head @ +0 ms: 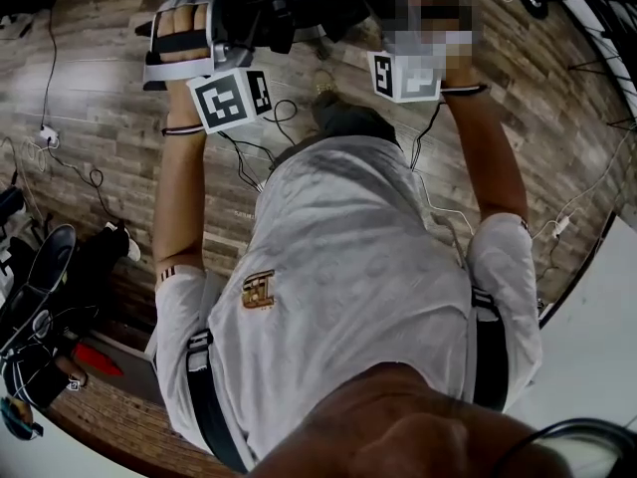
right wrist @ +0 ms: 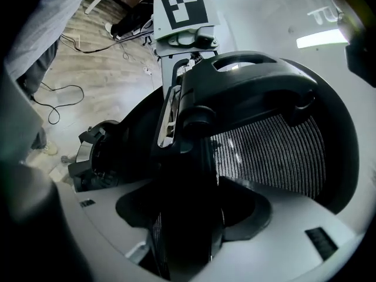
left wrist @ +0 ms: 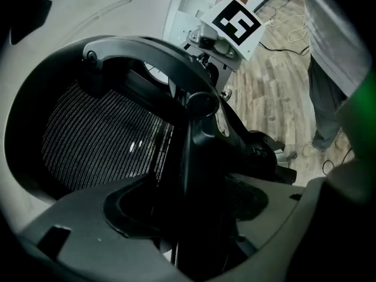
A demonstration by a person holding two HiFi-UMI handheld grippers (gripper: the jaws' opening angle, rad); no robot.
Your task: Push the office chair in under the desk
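The black office chair (head: pixel 284 13) shows at the top edge of the head view, mostly hidden by the arms. My left gripper (head: pixel 221 50) and right gripper (head: pixel 396 63) both reach onto its back. In the left gripper view the grey jaws of my left gripper (left wrist: pixel 194 231) are shut around the chair's black back frame (left wrist: pixel 197 140), beside the mesh (left wrist: pixel 100 140). My right gripper (right wrist: pixel 188 225) is shut on the same frame (right wrist: pixel 194 157) from the other side, with the mesh (right wrist: pixel 276 151) to its right. Each gripper's marker cube shows in the other's view.
Cables (head: pixel 254 157) run over the wooden floor (head: pixel 90 78), and a power strip (head: pixel 45 135) lies at the left. Dark gear and a red object (head: pixel 95 358) crowd the lower left. A white table edge (head: pixel 607 347) stands at the right.
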